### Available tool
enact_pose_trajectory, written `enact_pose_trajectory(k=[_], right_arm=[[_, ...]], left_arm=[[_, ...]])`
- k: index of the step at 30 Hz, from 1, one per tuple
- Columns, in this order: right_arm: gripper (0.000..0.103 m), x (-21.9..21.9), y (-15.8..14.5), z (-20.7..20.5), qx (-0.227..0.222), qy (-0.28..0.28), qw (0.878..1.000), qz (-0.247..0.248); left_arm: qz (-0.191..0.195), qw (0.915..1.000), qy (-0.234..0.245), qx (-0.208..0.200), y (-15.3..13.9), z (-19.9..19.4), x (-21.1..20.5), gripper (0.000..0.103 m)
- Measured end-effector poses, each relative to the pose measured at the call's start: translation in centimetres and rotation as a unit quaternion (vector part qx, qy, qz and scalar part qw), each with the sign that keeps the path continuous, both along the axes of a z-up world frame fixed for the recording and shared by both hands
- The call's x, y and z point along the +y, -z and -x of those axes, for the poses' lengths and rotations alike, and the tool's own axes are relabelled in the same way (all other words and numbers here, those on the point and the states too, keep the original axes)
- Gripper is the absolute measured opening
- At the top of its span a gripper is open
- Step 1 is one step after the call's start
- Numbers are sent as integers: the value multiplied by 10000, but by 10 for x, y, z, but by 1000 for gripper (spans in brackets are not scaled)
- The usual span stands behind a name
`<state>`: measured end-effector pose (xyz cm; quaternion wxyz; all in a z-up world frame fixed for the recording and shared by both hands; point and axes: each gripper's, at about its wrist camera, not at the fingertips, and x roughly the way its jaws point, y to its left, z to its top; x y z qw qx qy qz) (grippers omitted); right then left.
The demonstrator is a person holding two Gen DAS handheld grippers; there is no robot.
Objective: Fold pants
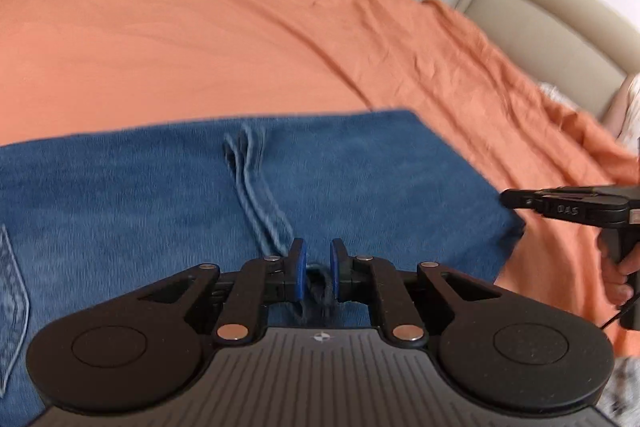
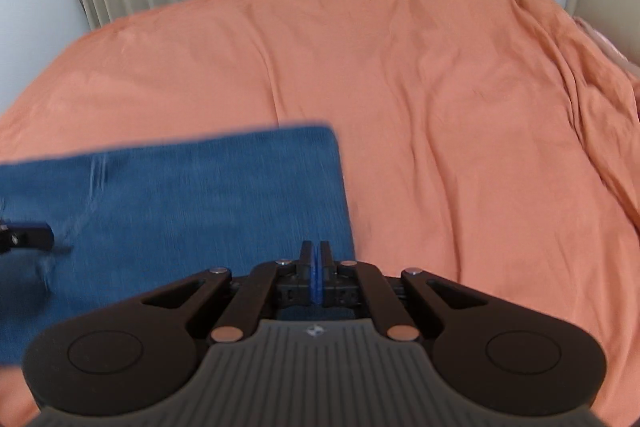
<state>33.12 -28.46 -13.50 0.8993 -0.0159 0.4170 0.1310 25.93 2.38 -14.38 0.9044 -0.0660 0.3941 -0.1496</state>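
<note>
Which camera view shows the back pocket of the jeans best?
The left wrist view shows it best: the stitched back pocket lies at the left edge of the jeans, partly cut off by the frame. In the right wrist view, the jeans appear only as blurred plain denim, and no pocket is visible there.

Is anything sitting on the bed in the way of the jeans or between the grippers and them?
Nothing visible. The jeans lie on the orange bedspread with only bare cover beyond. The left gripper is already at the denim, a dark fold between its pads; the right gripper sits at their edge, pads together.
</note>
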Motion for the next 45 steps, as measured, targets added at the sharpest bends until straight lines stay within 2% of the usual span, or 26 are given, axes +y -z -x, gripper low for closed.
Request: enact_pose_trajectory(k=[5, 10, 12, 14, 17, 23, 26, 28, 31, 34, 37, 40, 42, 43, 45], right_arm=[[0, -6, 32, 15, 0, -5, 9982, 593], [0, -12, 47, 12, 79, 158, 9986, 506], [0, -8, 49, 12, 46, 160, 9980, 612], [0, -6, 50, 12, 58, 166, 9976, 670], [0, -4, 43, 10, 110, 55, 9966, 816], [1, 6, 5, 24, -240, -202, 9969, 718], [1, 28, -11, 36, -453, -581, 9946, 725], [7, 48, -20, 44, -583, -911, 9918, 673], [11, 81, -28, 56, -762, -1441, 9845, 645], [10, 115, -35, 63, -926, -1873, 9752, 725], [10, 146, -37, 65, -921, -2183, 9686, 746], [11, 171, -35, 68, -957, -2342, 9623, 993], [11, 187, -31, 64, -954, -2318, 9599, 1255], [11, 191, -29, 62, -910, -2319, 9599, 1284], [11, 201, -26, 54, -770, -2322, 9623, 1190]], left_arm=[[-147, 9992, -176, 336, 20, -4, 0, 12], [-413, 9977, -360, 394, 24, -6, -11, 13], [-360, 9971, -523, 426, 24, -5, -12, 13], [-292, 9965, -639, 453, 21, -4, -10, 21], [-132, 9961, -776, 403, 10, 5, -1, 24], [182, 9941, -1056, 174, -24, 47, 21, 24], [407, 9906, -1306, 87, -38, 65, 36, 24], [506, 9877, -1479, 77, -44, 74, 50, 24], [631, 9822, -1766, 59, -51, 86, 75, 24], [768, 9732, -2162, 129, -53, 96, 105, 24], [1089, 9584, -2622, 303, -49, 104, 142, 25], [1257, 9436, -3041, 371, -44, 111, 175, 31], [1376, 9307, -3373, 328, -41, 118, 196, 41], [1471, 9221, -3565, 307, -40, 121, 206, 50], [1645, 9020, -3980, 305, -35, 128, 225, 55]])
